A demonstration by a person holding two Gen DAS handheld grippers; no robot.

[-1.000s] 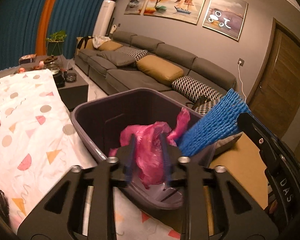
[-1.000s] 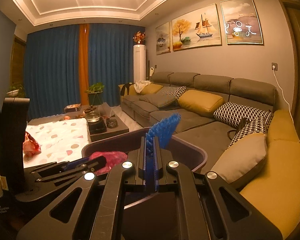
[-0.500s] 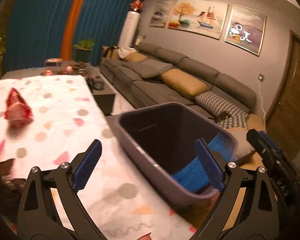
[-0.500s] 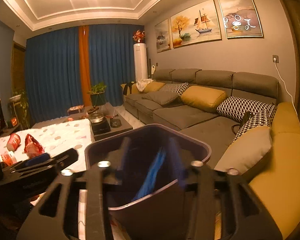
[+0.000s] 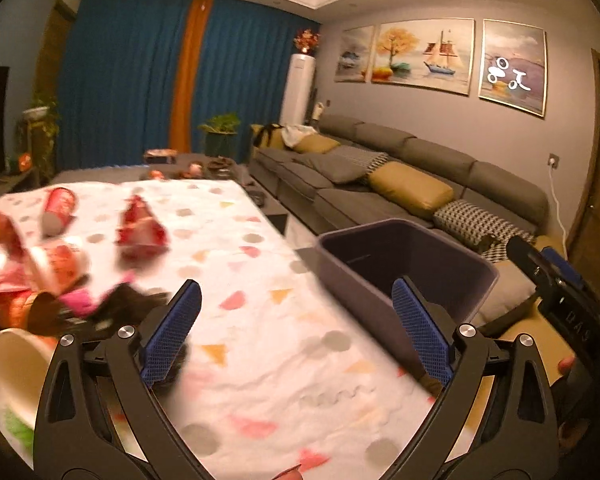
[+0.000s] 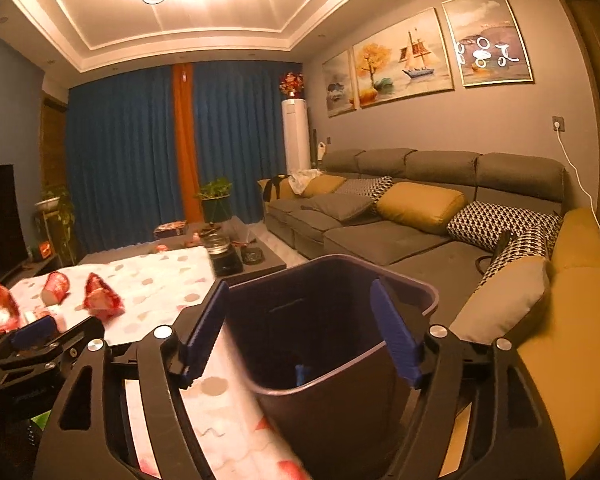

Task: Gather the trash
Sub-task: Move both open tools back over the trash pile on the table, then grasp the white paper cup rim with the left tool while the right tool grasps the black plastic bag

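A dark purple bin (image 5: 404,264) stands at the table's right edge; in the right wrist view the bin (image 6: 332,320) holds a blue piece (image 6: 302,374) at its bottom. My left gripper (image 5: 296,336) is open and empty above the patterned tablecloth (image 5: 260,360). My right gripper (image 6: 300,336) is open and empty over the bin's near rim. Red wrappers (image 5: 140,232), a red cup (image 5: 58,210), black and pink scraps (image 5: 100,304) and a white cup (image 5: 12,364) lie on the table at the left.
A grey corner sofa (image 6: 400,216) with yellow and patterned cushions runs along the right wall. A dark side table (image 6: 236,256) with a kettle stands beyond the tablecloth. Blue curtains and a plant (image 5: 220,132) stand at the back.
Both grippers opened and dropped the pink bag and the blue foam net into the bin. The left gripper then swung left over the table; the right one pulled back slightly.
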